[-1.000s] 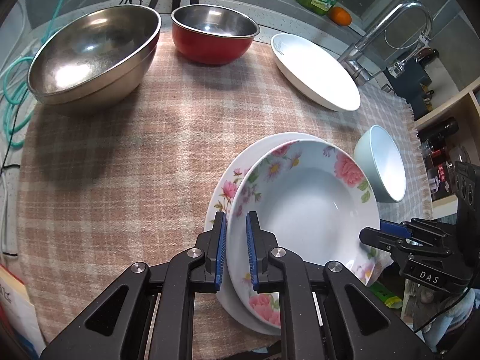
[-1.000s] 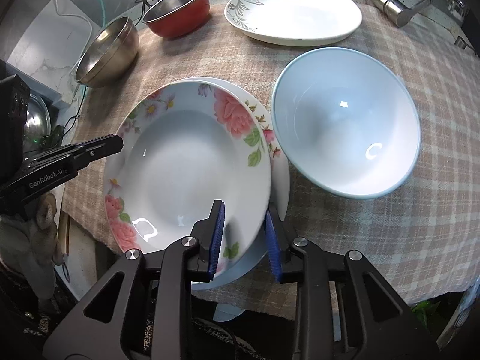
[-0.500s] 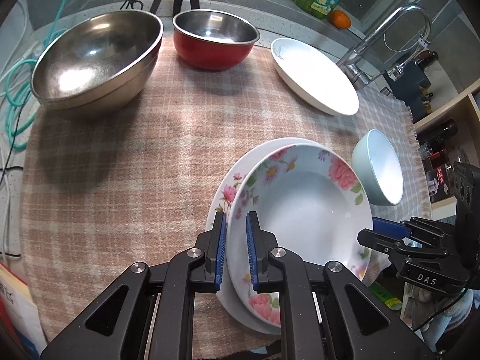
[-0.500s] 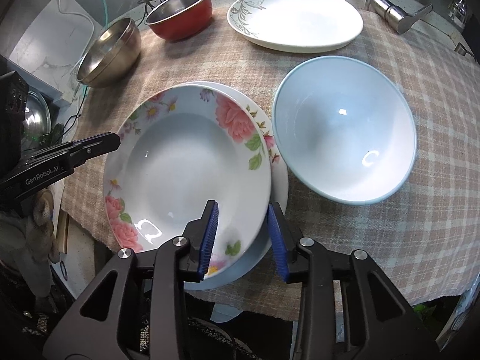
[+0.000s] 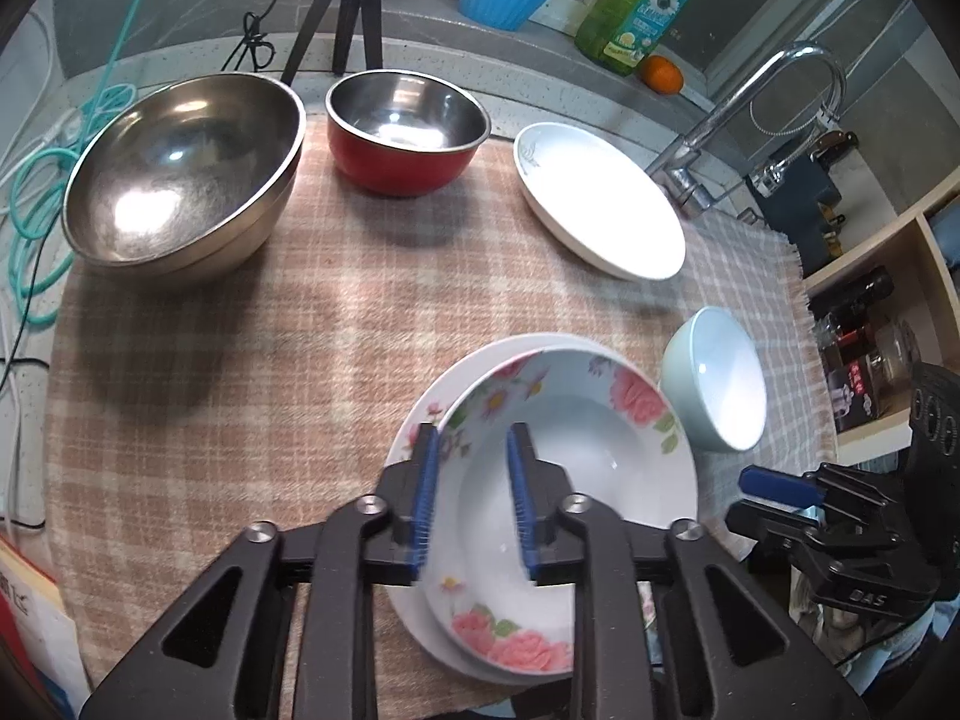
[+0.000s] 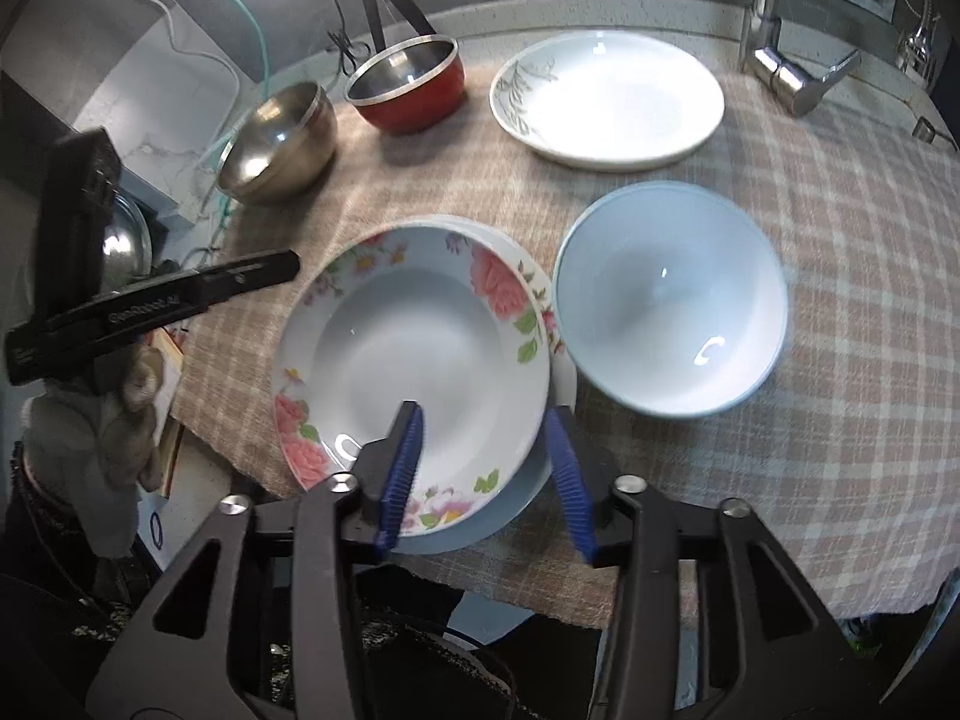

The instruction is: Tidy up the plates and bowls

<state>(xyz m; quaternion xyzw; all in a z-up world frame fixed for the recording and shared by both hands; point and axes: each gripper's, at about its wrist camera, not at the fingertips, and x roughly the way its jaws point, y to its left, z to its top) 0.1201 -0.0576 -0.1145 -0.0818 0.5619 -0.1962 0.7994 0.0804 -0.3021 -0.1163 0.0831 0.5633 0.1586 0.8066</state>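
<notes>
From the left wrist view, my left gripper [image 5: 471, 501] is opening, its jaws straddling the near-left rim of the floral plate [image 5: 576, 480] with the pads clear of it. That plate sits on a second floral plate [image 5: 420, 414] at the near edge of the checked cloth [image 5: 240, 360]. The steel bowl [image 5: 180, 168] and red bowl [image 5: 408, 132] stand far left, the white plate [image 5: 600, 204] far right.

From the right wrist view, my right gripper [image 6: 486, 474] is also opening, with the floral plate's near rim between loose jaws. The pale blue bowl [image 6: 669, 297] sits just right of the stack. I judge the release is best finished by lifting straight off, without dragging the rim.
</notes>
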